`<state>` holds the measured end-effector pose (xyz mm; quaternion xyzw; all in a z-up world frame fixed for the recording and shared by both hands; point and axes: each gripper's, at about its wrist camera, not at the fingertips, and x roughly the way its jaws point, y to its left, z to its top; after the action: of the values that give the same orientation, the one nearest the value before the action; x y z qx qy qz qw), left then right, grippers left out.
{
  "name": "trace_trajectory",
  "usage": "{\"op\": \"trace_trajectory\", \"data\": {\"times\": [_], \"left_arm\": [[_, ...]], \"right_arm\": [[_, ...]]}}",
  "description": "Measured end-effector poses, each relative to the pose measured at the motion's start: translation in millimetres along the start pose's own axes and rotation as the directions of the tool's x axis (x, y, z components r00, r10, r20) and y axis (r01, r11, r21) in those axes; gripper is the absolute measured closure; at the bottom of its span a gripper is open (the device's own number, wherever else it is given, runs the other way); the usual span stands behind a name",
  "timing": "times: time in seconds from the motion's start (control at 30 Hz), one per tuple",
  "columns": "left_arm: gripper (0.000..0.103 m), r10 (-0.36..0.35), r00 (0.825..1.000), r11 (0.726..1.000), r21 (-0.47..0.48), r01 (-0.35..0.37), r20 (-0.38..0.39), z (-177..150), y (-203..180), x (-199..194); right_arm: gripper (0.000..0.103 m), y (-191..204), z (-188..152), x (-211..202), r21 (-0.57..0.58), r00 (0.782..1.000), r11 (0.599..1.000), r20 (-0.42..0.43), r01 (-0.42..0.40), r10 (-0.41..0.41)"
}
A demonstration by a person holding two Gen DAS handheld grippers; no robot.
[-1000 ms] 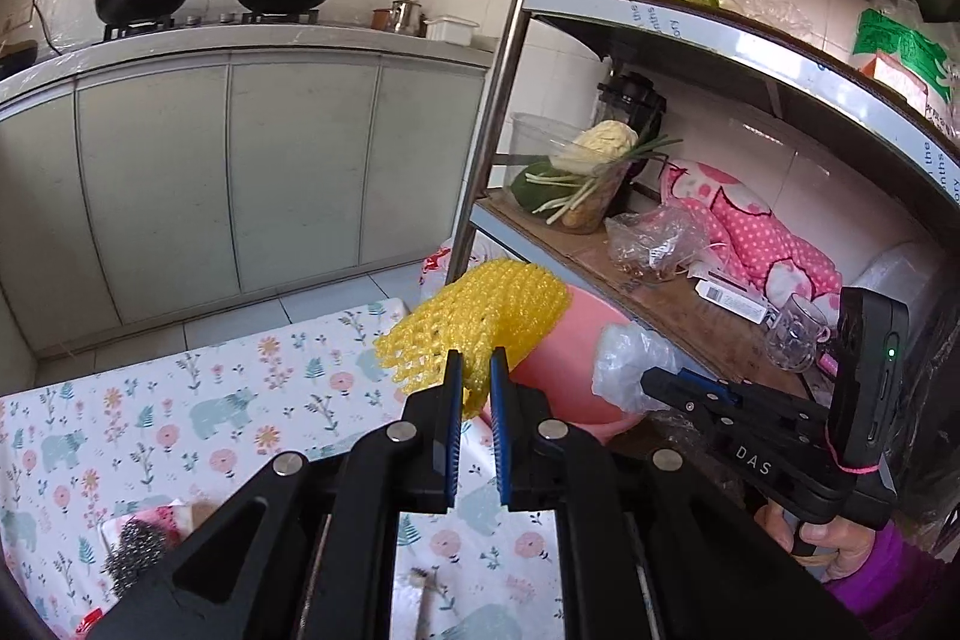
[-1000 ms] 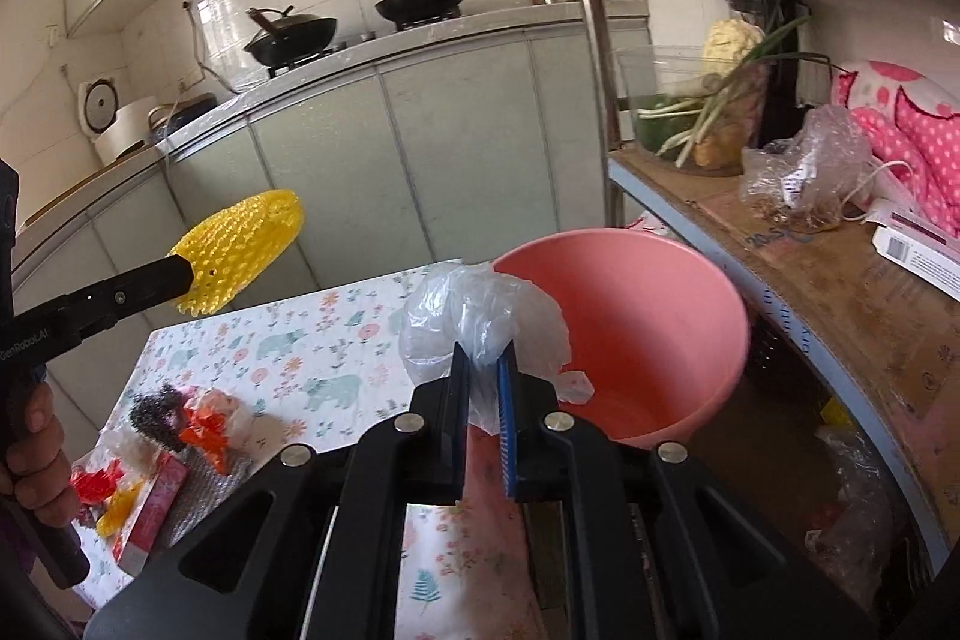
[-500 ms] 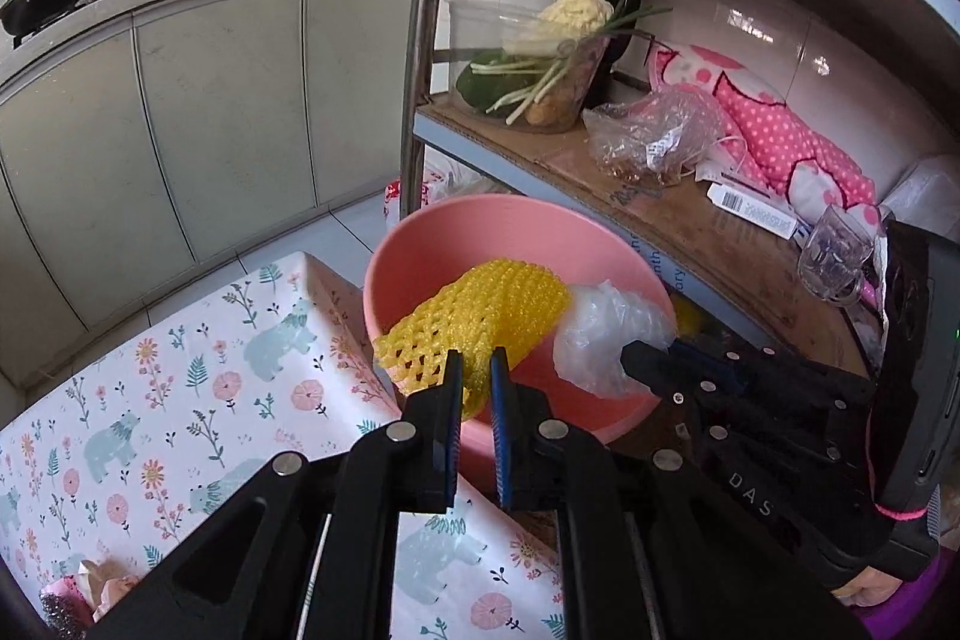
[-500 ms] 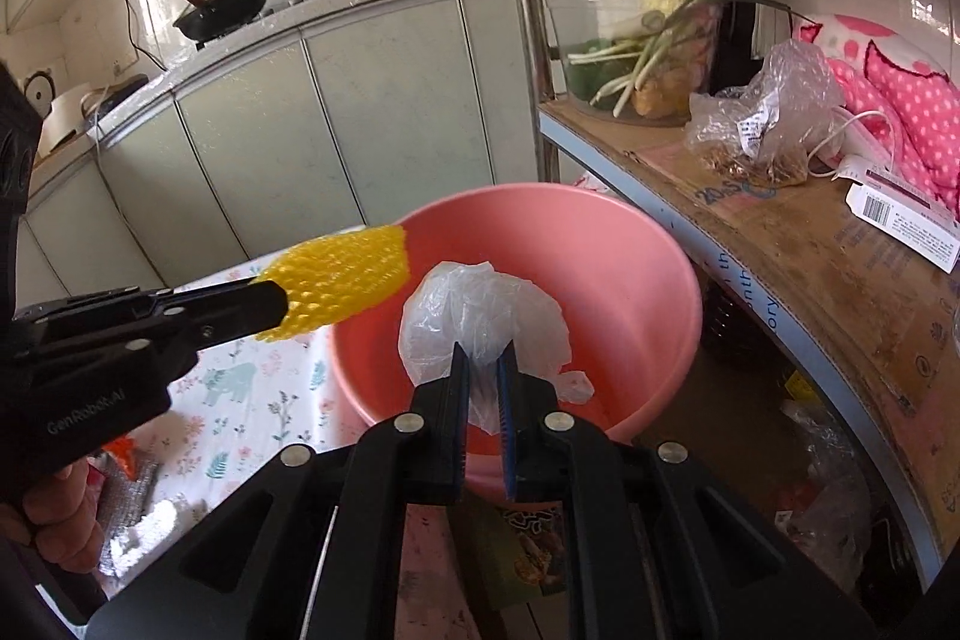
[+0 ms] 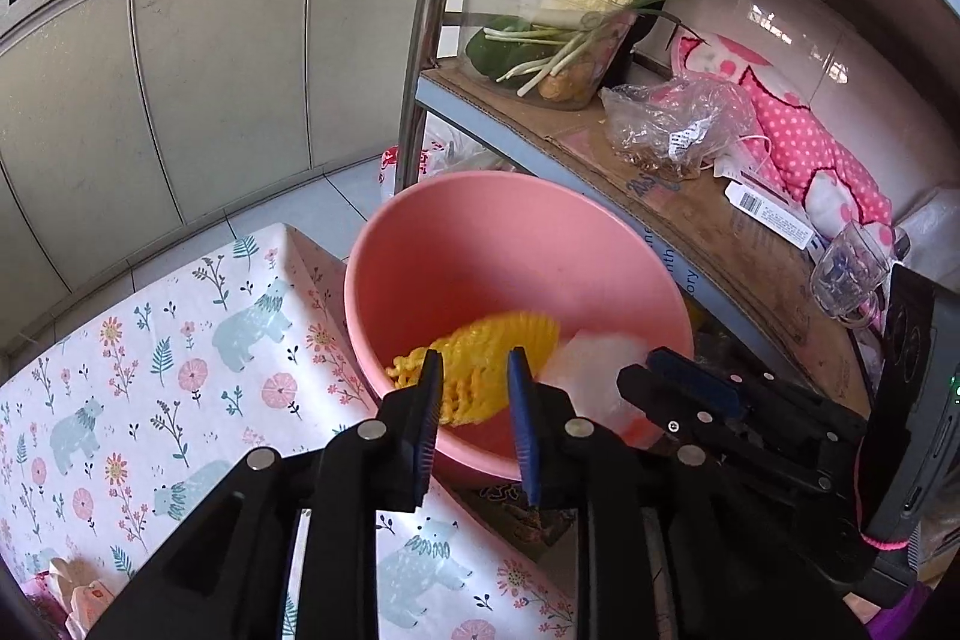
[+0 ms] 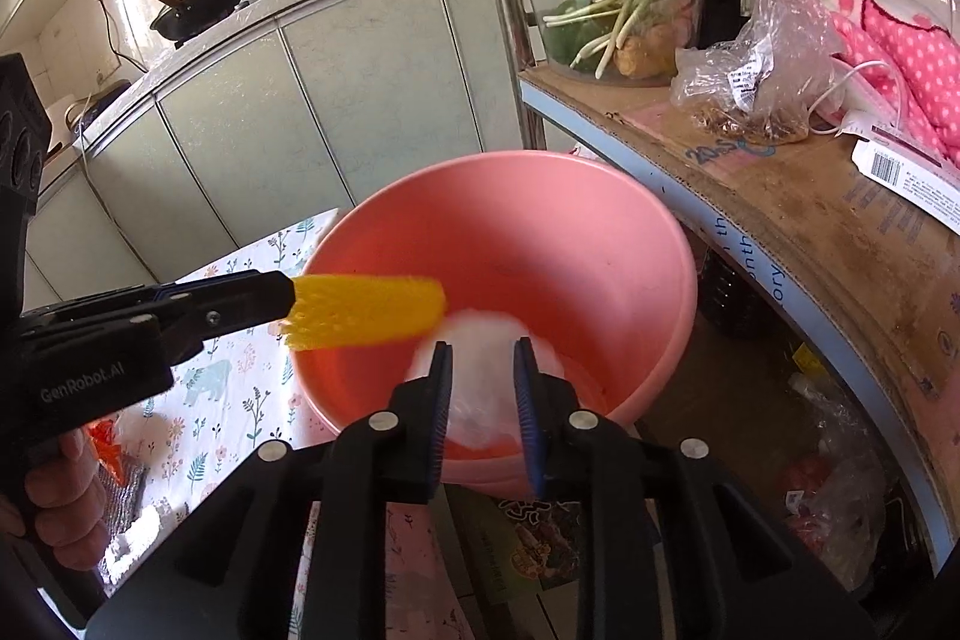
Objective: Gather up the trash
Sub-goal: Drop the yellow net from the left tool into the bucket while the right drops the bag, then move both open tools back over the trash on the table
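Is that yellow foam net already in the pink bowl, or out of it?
In, or dropping in: the yellow foam net shows blurred inside the pink bowl's rim, loose between the left gripper's opening jaws.

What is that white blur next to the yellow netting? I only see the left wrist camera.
Observer: It is a crumpled clear plastic bag. It sits between the jaws of the right claw, which are opening, over the pink bowl.
Operator: Is any rubbish left on the table?
Observer: Yes, a silvery mesh pad lies on the flowered cloth, close to the hand that holds the left claw.
Operator: And under the shelf?
Observer: A clear bag with red contents lies down there.
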<state>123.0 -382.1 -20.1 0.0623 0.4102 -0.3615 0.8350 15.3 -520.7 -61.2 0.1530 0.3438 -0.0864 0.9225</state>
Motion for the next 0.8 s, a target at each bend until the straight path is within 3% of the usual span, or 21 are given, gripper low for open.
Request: {"op": "trace_trajectory", "data": {"times": [0.23, 0.5, 0.8], "left_arm": [[0.082, -0.012, 0.999, 1.0, -0.006, 0.012, 0.03, 1.5, 3.1, -15.8], [0.082, 0.007, 0.993, 1.0, -0.002, -0.007, 0.12, -1.2, 6.3, -62.8], [0.082, 0.097, 0.961, 0.995, -0.048, -0.087, 0.261, -24.9, 43.7, -157.4]], "right_arm": [[0.079, 1.1, -1.6, -5.6, -0.002, 1.0, 1.0, 0.009, 0.006, -0.006], [0.079, 24.2, -8.1, -35.4, -0.06, 0.997, 0.997, 0.064, -0.04, 0.044], [0.079, 69.4, -18.6, -72.2, -0.17, 0.983, 0.976, 0.103, -0.132, 0.151]]}}
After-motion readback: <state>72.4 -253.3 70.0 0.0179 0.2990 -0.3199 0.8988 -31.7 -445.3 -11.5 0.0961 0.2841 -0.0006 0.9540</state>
